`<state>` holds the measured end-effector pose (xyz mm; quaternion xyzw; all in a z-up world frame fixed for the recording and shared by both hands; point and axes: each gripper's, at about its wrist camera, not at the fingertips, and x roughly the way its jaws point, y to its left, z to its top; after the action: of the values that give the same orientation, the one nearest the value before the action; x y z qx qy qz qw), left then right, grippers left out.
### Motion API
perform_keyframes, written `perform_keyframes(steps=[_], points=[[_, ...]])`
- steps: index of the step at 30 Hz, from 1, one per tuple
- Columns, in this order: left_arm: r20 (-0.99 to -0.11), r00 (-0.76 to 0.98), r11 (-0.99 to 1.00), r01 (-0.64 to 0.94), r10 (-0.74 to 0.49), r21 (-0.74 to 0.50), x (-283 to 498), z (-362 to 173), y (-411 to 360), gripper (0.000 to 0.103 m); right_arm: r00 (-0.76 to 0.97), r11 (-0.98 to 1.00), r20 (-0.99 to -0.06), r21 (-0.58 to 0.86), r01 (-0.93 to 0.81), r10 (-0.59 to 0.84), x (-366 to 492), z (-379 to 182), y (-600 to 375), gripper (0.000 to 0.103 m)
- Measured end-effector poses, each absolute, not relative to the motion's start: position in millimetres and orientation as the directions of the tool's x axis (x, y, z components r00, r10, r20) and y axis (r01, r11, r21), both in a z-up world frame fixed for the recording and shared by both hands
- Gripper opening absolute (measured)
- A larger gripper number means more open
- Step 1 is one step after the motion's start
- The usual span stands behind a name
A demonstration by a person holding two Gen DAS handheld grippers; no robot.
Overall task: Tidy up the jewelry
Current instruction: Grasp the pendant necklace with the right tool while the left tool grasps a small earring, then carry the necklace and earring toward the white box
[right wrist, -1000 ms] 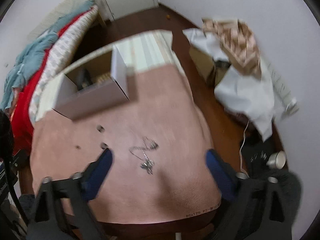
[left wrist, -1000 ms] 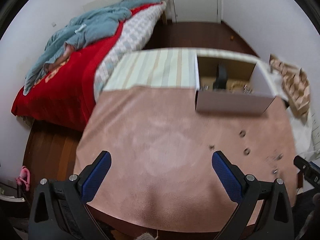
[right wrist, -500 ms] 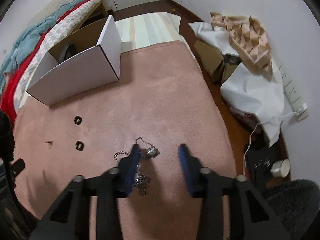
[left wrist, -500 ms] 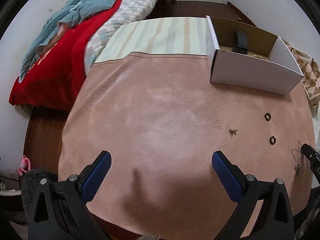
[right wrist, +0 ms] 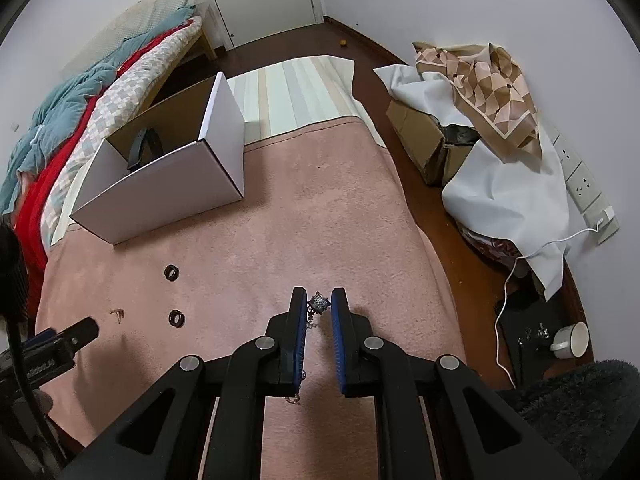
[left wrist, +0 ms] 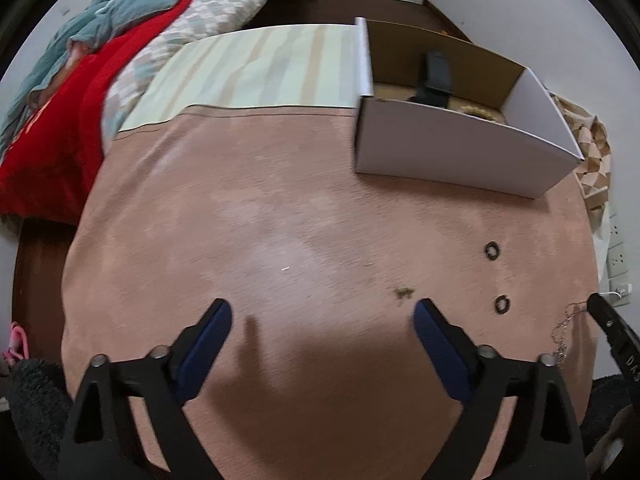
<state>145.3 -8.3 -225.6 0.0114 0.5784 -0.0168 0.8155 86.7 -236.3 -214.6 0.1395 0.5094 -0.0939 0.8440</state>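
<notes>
Right gripper (right wrist: 320, 300) has just been closing, pinching the silver chain necklace (right wrist: 319, 303); left gripper (left wrist: 323, 314), narrowing slightly, gapes wide and empty over the pink plush cloth (left wrist: 280, 200).

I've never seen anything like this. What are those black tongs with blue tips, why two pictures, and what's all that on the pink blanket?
No robot: a person holds a hand tool in each hand, each carrying a wide-angle camera that looks along its fingers, so there is one picture per tool. The left gripper stands open over bare pink blanket. The right gripper has just been closing and now pinches a silver chain necklace. Also lying there: two dark rings, a tiny gold piece, and an open white box, probably for the jewelry.
</notes>
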Motion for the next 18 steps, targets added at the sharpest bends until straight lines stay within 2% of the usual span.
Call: perform_keyframes(steps=[4, 7, 9, 10, 12, 14, 18], points=[[-0.946, 0.320, 0.996, 0.084, -0.045, -0.019, 149.0, -230.5, -23.7, 0.064, 0.451, 0.943, -0.893, 0.139, 0.303, -0.013, 87.9, -218.5, -236.0, 0.013], [-0.949, 0.310, 0.994, 0.105, -0.062, -0.030, 150.4, -234.0, -31.9, 0.057, 0.448, 0.942, -0.894, 0.137, 0.305, -0.015, 87.7, -219.5, -237.7, 0.013], [-0.949, 0.307, 0.992, 0.126, -0.064, -0.026, 150.3, -236.0, -38.4, 0.048, 0.448, 0.942, -0.894, 0.134, 0.307, -0.019, 88.5, -219.5, -239.2, 0.013], [-0.951, 0.301, 0.990, 0.138, -0.067, -0.026, 150.4, -237.7, -41.9, 0.039, 0.448, 0.942, -0.894, 0.132, 0.309, -0.022, 89.1, -219.0, -239.4, 0.013], [-0.948, 0.312, 0.988, 0.156, -0.064, -0.015, 150.6, -237.4, -46.3, 0.031, 0.446, 0.941, -0.895, 0.130, 0.311, -0.024, 89.6, -218.8, -240.4, 0.013], [-0.947, 0.315, 0.985, 0.172, -0.069, -0.014, 150.6, -236.6, -51.3, 0.013, 0.446, 0.940, -0.895, 0.128, 0.315, -0.028, 90.1, -218.4, -241.9, 0.013], [-0.945, 0.316, 0.982, 0.184, -0.085, -0.027, 151.3, -234.0, -54.3, 0.006, 0.449, 0.939, -0.893, 0.126, 0.319, -0.033, 90.6, -216.3, -242.6, 0.013]])
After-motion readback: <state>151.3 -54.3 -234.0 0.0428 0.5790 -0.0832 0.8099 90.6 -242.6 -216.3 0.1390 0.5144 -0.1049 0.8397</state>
